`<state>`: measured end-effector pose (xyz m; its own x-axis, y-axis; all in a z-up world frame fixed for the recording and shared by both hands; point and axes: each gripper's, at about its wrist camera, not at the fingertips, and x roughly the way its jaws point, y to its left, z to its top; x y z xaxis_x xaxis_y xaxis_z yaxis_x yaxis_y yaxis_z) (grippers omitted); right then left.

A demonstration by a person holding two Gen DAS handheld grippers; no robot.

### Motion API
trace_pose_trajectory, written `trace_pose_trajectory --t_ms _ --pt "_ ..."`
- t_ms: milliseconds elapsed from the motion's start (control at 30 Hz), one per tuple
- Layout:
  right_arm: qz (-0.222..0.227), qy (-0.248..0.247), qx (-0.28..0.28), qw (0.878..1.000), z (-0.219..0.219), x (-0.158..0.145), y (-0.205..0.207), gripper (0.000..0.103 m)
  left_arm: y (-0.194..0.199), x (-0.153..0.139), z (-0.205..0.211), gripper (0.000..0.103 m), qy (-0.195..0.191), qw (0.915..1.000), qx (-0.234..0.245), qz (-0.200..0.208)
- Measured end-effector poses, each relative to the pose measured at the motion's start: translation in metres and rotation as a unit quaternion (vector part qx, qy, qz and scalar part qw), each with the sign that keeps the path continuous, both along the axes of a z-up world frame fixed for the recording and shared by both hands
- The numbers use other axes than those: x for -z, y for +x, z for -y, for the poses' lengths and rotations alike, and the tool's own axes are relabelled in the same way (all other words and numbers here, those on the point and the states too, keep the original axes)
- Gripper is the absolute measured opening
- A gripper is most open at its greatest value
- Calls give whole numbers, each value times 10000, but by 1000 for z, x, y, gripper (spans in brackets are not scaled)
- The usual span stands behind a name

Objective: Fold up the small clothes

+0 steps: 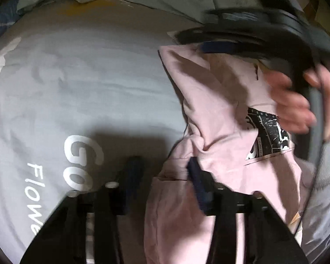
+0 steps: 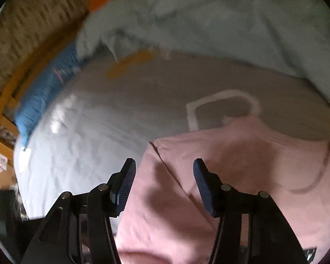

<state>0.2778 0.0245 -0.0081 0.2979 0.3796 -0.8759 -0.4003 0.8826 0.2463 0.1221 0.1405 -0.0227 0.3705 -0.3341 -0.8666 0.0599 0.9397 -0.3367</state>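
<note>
A small pink shirt [image 1: 222,118] with a black printed patch lies rumpled on a grey bed sheet [image 1: 87,83]. My left gripper [image 1: 163,165] is open just above the shirt's left edge, nothing between its fingers. In the left wrist view the right gripper [image 1: 217,46] hangs over the shirt's far side, held by a hand [image 1: 297,103]. In the right wrist view my right gripper [image 2: 163,167] is open above a folded edge of the pink shirt [image 2: 242,165], holding nothing.
The sheet carries white lettering [image 1: 81,160] at the left. A crumpled pale blue-grey quilt [image 2: 209,17] lies along the far side of the bed. A blue cloth [image 2: 46,92] and a wooden frame [image 2: 8,101] stand at the left.
</note>
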Motion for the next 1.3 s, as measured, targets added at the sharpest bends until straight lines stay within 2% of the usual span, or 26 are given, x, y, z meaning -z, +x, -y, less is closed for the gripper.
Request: trace_pose_trajectory --t_ms 33,100,167,233,300,400,500,600,667,700,767,833,867,900,933,1000,1100,1200,1300 --pt "-129 -67 -71 9999 -8 6 9 53 -1 -1 -2 16 -105 9999 20 11" --pt "-298 -224 -221 9991 -20 15 20 49 -2 -4 -5 11 -275 9996 -5 68" --pt "-579 -291 -432 9970 -29 27 26 35 -4 -7 -8 10 -225 9996 -74 148" --pt "-378 -471 -510 9969 -37 30 25 1 -4 -8 -10 9 -164 9996 -119 181" --pt "-36 -340 -453 9984 -36 24 22 1 -6 -8 -10 9 5 9995 -242 195" --pt "668 233 275 9971 -14 2 24 1 -7 -2 -14 9 76 9989 -457 55" --pt "513 629 557 9951 0 3 34 1 -7 -1 -12 9 156 9985 -520 27" --pt "418 494 622 9960 -3 19 40 1 -9 -2 -5 9 402 9979 -501 71" --pt "541 478 737 9947 -6 26 43 1 -13 -4 0 11 589 9974 -394 119" --pt "767 420 947 9917 -3 24 46 1 -14 -5 4 12 677 9970 -345 130" --pt "1097 408 1407 9831 8 15 52 1 -16 -8 3 13 638 9974 -284 148" --pt "1071 585 1464 9817 24 4 51 2 -13 -15 1 21 357 9985 -357 225" --pt "1037 680 1293 9838 30 -3 46 4 -12 -22 1 29 102 9988 -366 297" --pt "1024 680 1132 9859 34 -9 39 14 -14 -29 -2 31 -149 9987 -306 381" --pt "1060 617 957 9878 39 -17 26 29 -16 -37 -3 31 -366 9979 -209 490" --pt "1285 647 727 9869 51 -32 -6 40 -22 -51 0 31 -443 9960 -70 772" --pt "1355 903 336 9861 79 -48 -61 41 -26 -61 15 30 -370 9941 230 996" --pt "1243 1238 240 9842 103 -54 -108 41 -15 -47 35 30 -270 9951 500 814" --pt "1245 1097 371 9854 116 -56 -138 41 -11 -28 57 29 455 9936 659 799"
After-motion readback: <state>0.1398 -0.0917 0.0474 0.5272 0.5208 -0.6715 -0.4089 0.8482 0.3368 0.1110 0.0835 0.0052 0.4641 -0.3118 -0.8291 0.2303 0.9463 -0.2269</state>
